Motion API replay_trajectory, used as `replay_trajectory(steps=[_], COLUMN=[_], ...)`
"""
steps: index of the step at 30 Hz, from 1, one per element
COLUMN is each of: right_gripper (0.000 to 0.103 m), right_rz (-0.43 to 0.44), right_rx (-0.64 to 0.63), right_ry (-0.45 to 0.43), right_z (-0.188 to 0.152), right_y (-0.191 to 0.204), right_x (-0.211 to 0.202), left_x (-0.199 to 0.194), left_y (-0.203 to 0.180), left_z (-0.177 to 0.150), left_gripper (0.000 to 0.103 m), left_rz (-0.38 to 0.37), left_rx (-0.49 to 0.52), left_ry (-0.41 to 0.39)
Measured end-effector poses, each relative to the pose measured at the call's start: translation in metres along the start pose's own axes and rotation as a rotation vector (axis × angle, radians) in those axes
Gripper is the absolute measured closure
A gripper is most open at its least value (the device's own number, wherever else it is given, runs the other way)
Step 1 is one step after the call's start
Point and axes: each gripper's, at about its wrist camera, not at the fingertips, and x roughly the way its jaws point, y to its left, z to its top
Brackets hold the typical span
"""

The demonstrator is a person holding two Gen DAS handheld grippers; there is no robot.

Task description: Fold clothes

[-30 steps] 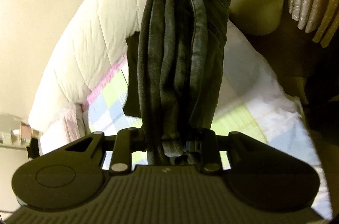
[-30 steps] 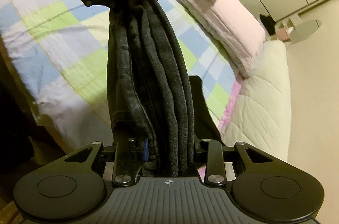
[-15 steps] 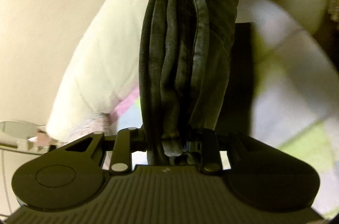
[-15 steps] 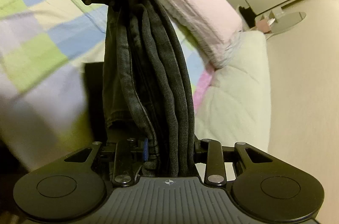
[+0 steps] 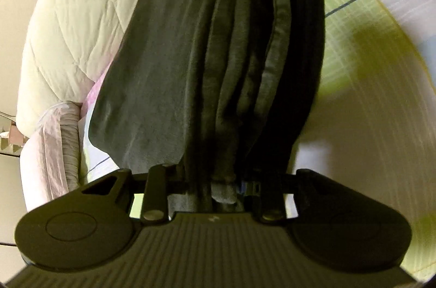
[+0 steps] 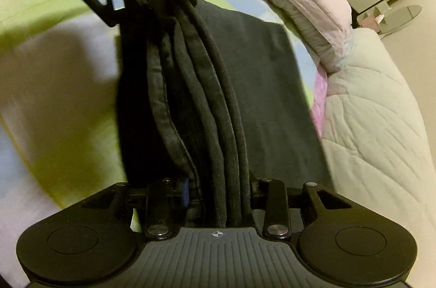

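Jeans (image 5: 245, 70) bunched, stretched between both grippers. Left gripper (image 5: 218, 187) and right gripper (image 6: 218, 201) each pinch them. Checked bedsheet (image 6: 54, 70) beneath.

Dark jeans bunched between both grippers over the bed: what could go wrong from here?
1. The dark jeans are gathered in thick ropes; laid down like this, they would likely crease rather than fold flat.
2. The flat panel may already drape on the checked bedsheet; dragging could skew it.
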Motion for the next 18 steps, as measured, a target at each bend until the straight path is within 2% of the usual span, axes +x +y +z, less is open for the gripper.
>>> replay_trajectory(steps=[3, 6, 10, 12, 13, 16, 18], right_gripper=[0.066, 0.066, 0.066, 0.066, 0.066, 0.066, 0.064], right_rz=[0.000, 0.016, -0.175, -0.234, -0.220, -0.117, -0.163], right_rx=[0.011, -0.022, -0.065, -0.060, -0.071, -0.107, -0.127], right_ry=[-0.007, 0.001, -0.031, -0.042, -0.031, 0.032, 0.029], right_z=[-0.002, 0.000, 0.007, 0.004, 0.001, -0.011, -0.015], right_y=[0.002, -0.012, -0.019, -0.012, -0.004, 0.026, 0.037], right_x=[-0.001, -0.002, -0.011, -0.012, -0.007, 0.012, 0.013], left_x=[-0.004, -0.011, -0.022, -0.014, -0.006, 0.003, 0.000], left_y=[0.011, 0.023, 0.025, 0.011, 0.000, -0.022, -0.025], left_z=[-0.006, -0.005, -0.007, -0.010, -0.013, -0.019, -0.022], left_gripper=[0.073, 0.073, 0.075, 0.075, 0.074, 0.074, 0.072], left_rz=[-0.033, -0.017, 0.109, 0.084, 0.037, 0.040, 0.059], left_rx=[0.002, 0.011, -0.062, -0.042, -0.018, 0.031, 0.027], left_ry=[-0.014, -0.031, -0.076, -0.058, -0.035, -0.021, -0.023])
